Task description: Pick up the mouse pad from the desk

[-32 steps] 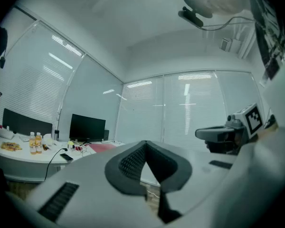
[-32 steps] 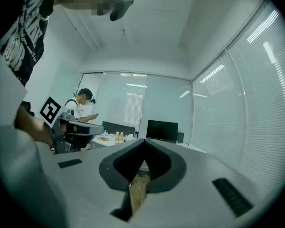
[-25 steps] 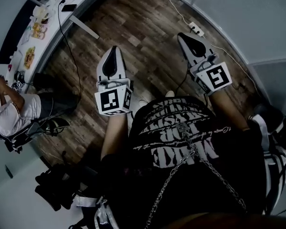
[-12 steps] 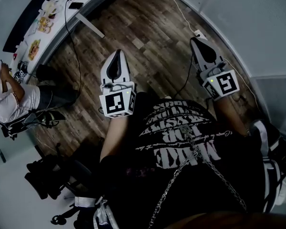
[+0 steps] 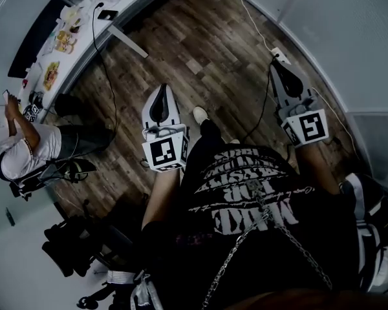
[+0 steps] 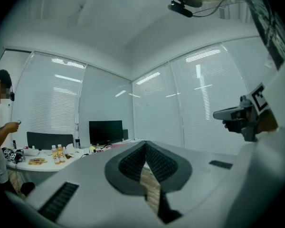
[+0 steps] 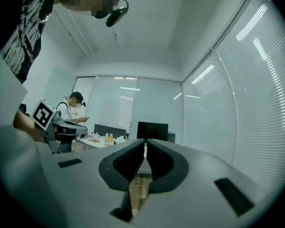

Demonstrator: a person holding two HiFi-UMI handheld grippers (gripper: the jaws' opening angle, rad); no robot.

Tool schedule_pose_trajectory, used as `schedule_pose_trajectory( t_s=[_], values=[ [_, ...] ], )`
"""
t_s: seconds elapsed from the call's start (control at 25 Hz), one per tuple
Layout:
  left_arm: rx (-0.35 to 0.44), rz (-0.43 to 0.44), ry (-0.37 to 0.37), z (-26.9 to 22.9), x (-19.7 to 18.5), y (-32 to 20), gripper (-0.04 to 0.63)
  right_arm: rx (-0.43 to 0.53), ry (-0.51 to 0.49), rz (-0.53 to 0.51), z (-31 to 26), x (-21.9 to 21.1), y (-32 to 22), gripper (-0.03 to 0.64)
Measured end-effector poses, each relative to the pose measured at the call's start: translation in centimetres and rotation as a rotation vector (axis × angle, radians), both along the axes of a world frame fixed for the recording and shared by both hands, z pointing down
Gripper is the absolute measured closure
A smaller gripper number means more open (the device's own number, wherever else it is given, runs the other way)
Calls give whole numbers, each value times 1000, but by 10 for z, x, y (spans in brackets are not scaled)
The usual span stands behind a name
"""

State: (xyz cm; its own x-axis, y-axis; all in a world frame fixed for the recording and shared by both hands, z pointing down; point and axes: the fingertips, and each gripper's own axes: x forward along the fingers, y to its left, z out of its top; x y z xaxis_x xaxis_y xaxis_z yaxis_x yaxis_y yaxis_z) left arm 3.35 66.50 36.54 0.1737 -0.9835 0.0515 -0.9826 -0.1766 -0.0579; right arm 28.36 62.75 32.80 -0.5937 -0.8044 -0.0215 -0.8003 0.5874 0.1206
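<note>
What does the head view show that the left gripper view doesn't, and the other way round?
Only the head view: the wearer's black printed shirt with its chain, and the power strip by the wall. Only the left gripper view: the black monitor on the desk, the window blinds and the ceiling. Both: the white desk, the person at it, the wood floor, and the left gripper and the right gripper, each shut and empty.

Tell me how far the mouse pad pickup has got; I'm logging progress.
Done: nothing yet. In hand: nothing; the left gripper and right gripper are shut and empty, held over the wood floor, apart from the desk. Remaining: reach the desk, find the mouse pad, which I can't make out here, and grip it.
</note>
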Motion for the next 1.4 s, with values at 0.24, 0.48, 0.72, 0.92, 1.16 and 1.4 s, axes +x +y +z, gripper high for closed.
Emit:
schedule_pose_trajectory(
  t_s=[0.24,0.48,0.72,0.92,1.16,1.4],
  values=[
    [-1,66,20,0,-11,-64,589,-15,11,14,3,-23,-50,615],
    [5,104,70,-12,-70,-176,589,-38,32,47,-9,-80,-150,615],
    [-26,164,66,-4,-73,-206,588,-18,46,109,-9,-92,-173,615],
    [12,212,62,-1,-63,-204,589,13,15,108,-1,-91,-166,617],
    [-1,212,85,4,-73,-225,589,-6,29,145,-2,-88,-187,617],
    [-65,170,80,12,-95,-297,589,-52,34,100,0,-111,-272,617]
  ],
)
